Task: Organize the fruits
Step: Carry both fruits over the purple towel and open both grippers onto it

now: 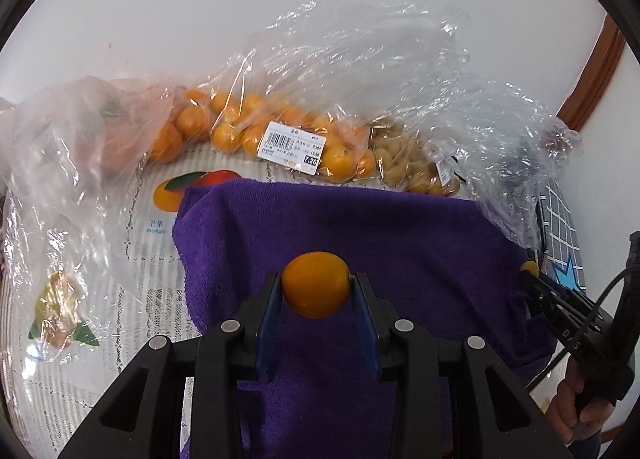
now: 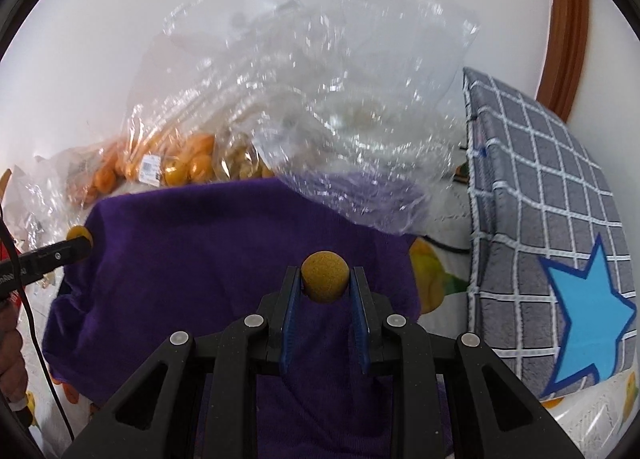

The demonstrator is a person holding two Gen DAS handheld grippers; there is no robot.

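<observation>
My left gripper (image 1: 316,279) is shut on a smooth orange kumquat (image 1: 316,291), held above a purple towel (image 1: 400,243). In the right wrist view, my right gripper (image 2: 325,273) is shut on a small, rough, tan-yellow longan (image 2: 324,283) over the same towel (image 2: 200,251). Each gripper shows at the edge of the other's view, with its fruit at the tip. Behind the towel lie a clear bag of small oranges (image 1: 248,131) with a price label and a clear bag of longans (image 1: 412,167).
A crumpled clear bag (image 1: 60,163) lies left of the towel on a fruit-printed tablecloth (image 1: 152,227). A grey checked cushion with a blue star (image 2: 540,219) stands to the right. A white wall rises behind the bags. A hand (image 1: 572,407) grips the right tool.
</observation>
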